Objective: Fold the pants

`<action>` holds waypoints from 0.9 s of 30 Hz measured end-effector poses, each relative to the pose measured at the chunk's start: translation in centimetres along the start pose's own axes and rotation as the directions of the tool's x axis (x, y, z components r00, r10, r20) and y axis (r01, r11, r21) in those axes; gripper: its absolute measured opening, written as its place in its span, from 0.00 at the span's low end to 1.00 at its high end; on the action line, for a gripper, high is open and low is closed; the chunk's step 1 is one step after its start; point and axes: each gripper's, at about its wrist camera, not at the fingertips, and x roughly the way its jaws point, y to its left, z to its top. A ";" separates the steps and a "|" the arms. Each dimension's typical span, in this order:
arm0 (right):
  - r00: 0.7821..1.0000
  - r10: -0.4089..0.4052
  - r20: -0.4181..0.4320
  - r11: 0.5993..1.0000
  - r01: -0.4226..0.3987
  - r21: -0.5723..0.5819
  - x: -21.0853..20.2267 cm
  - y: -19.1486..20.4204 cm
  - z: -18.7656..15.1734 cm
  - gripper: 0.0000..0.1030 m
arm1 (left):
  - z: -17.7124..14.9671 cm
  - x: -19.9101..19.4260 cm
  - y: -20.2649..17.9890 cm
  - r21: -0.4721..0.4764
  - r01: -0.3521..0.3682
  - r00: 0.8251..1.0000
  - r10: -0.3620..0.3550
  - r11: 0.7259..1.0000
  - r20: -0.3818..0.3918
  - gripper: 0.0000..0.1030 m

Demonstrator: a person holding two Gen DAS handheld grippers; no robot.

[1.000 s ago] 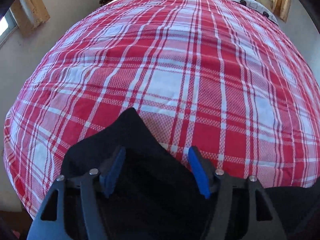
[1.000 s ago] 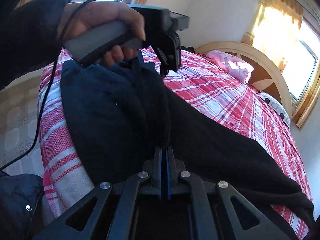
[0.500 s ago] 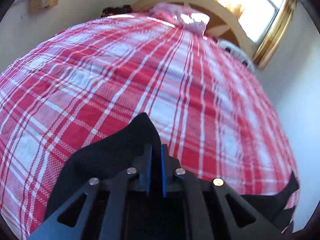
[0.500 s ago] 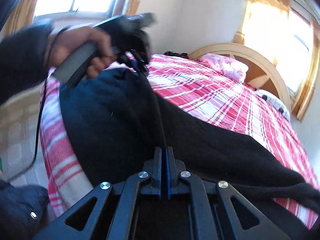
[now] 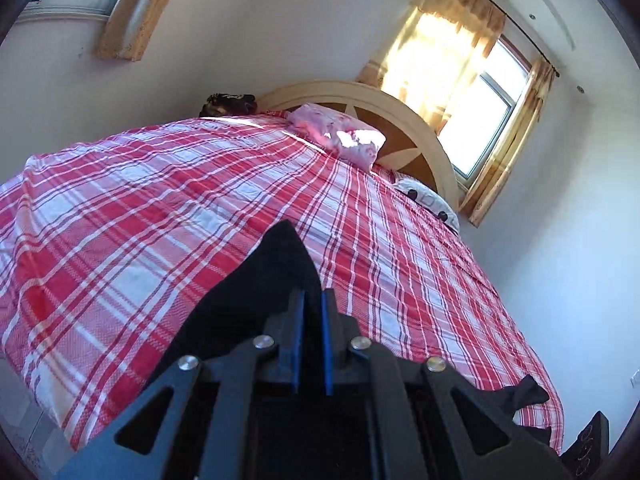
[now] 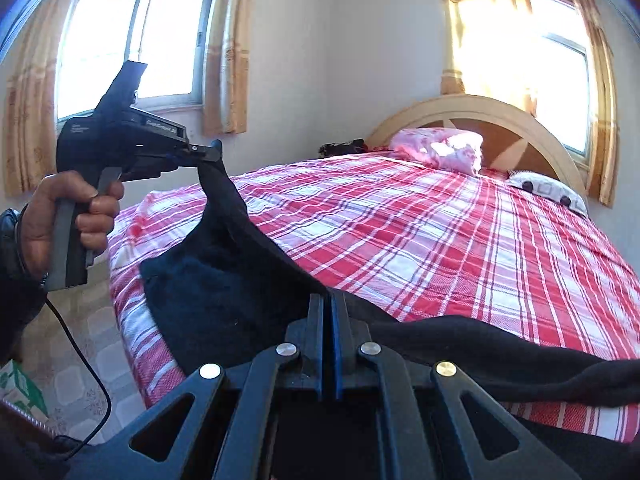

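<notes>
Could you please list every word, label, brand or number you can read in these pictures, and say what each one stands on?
No text reads clearly enough to quote.
Pale printing, a short word on the side and smaller lines near the back, stands on the body of the left gripper in the right wrist view: too small and blurred to read.
Faint round marks stand on a black object at the lower right edge of the left wrist view: unreadable.
</notes>
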 end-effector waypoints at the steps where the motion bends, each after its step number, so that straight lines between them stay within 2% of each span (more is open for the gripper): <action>1: 1.000 0.001 -0.004 1.000 -0.001 -0.018 -0.1 0.3 -0.2 0.04 | -0.6 -0.1 0.5 -0.004 -0.010 1.000 0.010 1.000 0.001 0.08; 7: 0.995 0.023 -0.092 0.996 -0.031 -0.083 0.4 2.3 -3.3 0.04 | -4.4 -0.1 4.8 -0.094 -0.078 0.996 0.074 0.993 -0.049 0.08; 14: 0.990 0.019 -0.139 0.978 -0.047 -0.201 0.8 5.2 -5.1 0.04 | -7.1 0.3 6.9 -0.085 -0.173 0.977 0.160 0.981 -0.139 0.09; 17: 0.983 0.012 -0.182 0.968 -0.057 -0.246 1.4 5.9 -6.1 0.04 | -7.8 -0.1 7.6 -0.064 -0.231 0.963 0.219 0.971 -0.156 0.13; 21: 0.975 -0.028 -0.219 0.959 -0.036 -0.280 2.4 6.3 -7.5 0.07 | -6.8 -2.1 7.8 -0.012 -0.396 0.915 0.393 0.918 -0.085 0.13; 22: 0.978 -0.039 -0.207 0.957 -0.022 -0.288 2.4 6.4 -7.6 0.07 | -6.4 -2.6 7.5 -0.004 -0.410 0.911 0.409 0.912 -0.056 0.14; 24: 0.977 -0.062 -0.203 0.954 -0.002 -0.299 2.5 6.6 -7.6 0.09 | -5.6 -3.1 6.3 0.034 -0.405 0.914 0.406 0.914 0.000 0.14; 26: 0.978 -0.080 -0.194 0.953 0.017 -0.303 2.4 6.7 -7.6 0.13 | -4.8 -2.5 4.6 0.088 -0.367 0.930 0.366 0.926 0.026 0.16; 27: 0.979 -0.080 -0.190 0.955 0.021 -0.295 2.3 6.6 -7.4 0.14 | -4.5 -1.7 3.7 0.110 -0.346 0.938 0.345 0.932 0.032 0.24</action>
